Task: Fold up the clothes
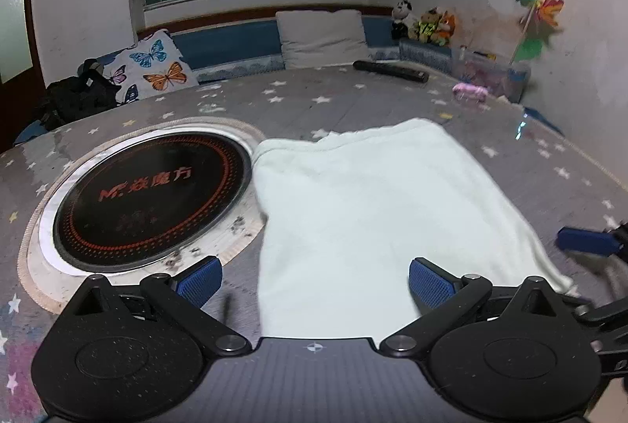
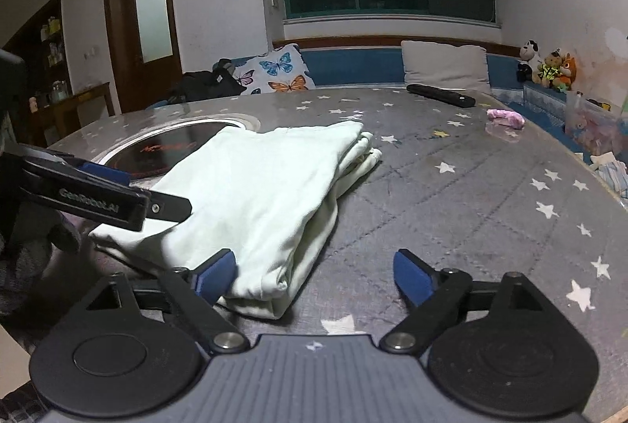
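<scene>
A pale mint-white garment (image 1: 376, 211) lies folded flat on the grey star-patterned table cover (image 1: 353, 97); in the right wrist view the garment (image 2: 267, 187) shows its stacked layers along the right edge. My left gripper (image 1: 314, 279) stands open just over the near edge of the cloth, blue pads wide apart and touching nothing. My right gripper (image 2: 314, 276) is open too, at the cloth's near right corner, with the corner lying between the pads, unpressed. The left gripper's finger (image 2: 117, 203) shows at the left of the right wrist view; a right fingertip (image 1: 588, 240) shows in the left one.
A round black induction hob (image 1: 153, 199) is set into the table left of the garment. A black remote (image 1: 390, 70) and a pink toy (image 1: 471, 91) lie at the far side. Cushions, plush toys and a clear box line the bench behind.
</scene>
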### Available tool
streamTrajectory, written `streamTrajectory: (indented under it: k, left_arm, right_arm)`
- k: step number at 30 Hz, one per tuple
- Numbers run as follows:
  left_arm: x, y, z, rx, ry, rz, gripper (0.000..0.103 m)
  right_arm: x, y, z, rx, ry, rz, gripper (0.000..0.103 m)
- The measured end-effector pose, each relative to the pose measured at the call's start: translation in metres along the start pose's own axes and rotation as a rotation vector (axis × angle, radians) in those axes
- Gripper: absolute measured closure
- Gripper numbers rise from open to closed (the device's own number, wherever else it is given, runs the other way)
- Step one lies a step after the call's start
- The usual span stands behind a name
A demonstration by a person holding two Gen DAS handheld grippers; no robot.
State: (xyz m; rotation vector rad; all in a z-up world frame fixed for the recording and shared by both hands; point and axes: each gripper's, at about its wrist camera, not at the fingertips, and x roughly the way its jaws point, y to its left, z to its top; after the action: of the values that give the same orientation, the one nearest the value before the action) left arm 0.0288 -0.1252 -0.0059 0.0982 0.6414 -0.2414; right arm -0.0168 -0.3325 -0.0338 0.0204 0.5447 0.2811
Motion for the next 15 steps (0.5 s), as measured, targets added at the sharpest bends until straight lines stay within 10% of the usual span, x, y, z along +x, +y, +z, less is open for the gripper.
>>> streamTrajectory:
  k: [15]
  left_arm:
    - [0.013, -0.014, -0.005, 0.019, 0.025, -0.067, 0.0]
  right_arm:
    - [0.003, 0.009, -0.005, -0.066, 0.016, -0.021, 0.0]
